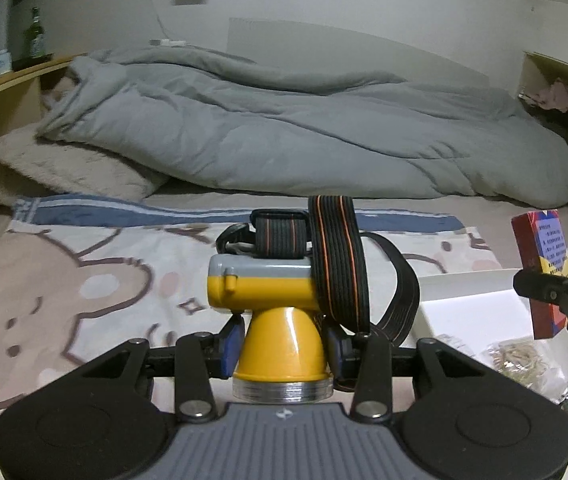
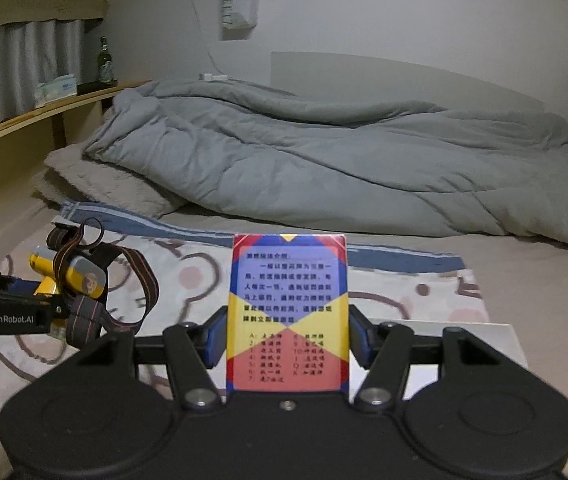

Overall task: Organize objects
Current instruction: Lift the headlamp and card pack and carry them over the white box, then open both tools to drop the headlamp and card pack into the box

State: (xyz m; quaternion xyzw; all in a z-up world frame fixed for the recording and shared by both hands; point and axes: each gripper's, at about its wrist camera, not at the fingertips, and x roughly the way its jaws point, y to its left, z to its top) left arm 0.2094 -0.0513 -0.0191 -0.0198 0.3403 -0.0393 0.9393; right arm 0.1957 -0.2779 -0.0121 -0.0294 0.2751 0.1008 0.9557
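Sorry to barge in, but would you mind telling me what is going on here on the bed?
A person is tidying with two handheld grippers over a cartoon-print sheet. The left gripper has its jaws shut on a yellow headlamp, whose strap hangs loose. The right gripper holds a card box upright. Both are lifted near a white tray that already holds a small bag.

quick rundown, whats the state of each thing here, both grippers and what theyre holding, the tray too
left gripper: shut on the headlamp
headlamp: held up off the bed, lens toward the camera, straps hanging loose
right gripper: shut on the card box
card box: upright, closed, lifted
white tray: lying on the bed, open, a small packet inside
quilt: crumpled, unfolded
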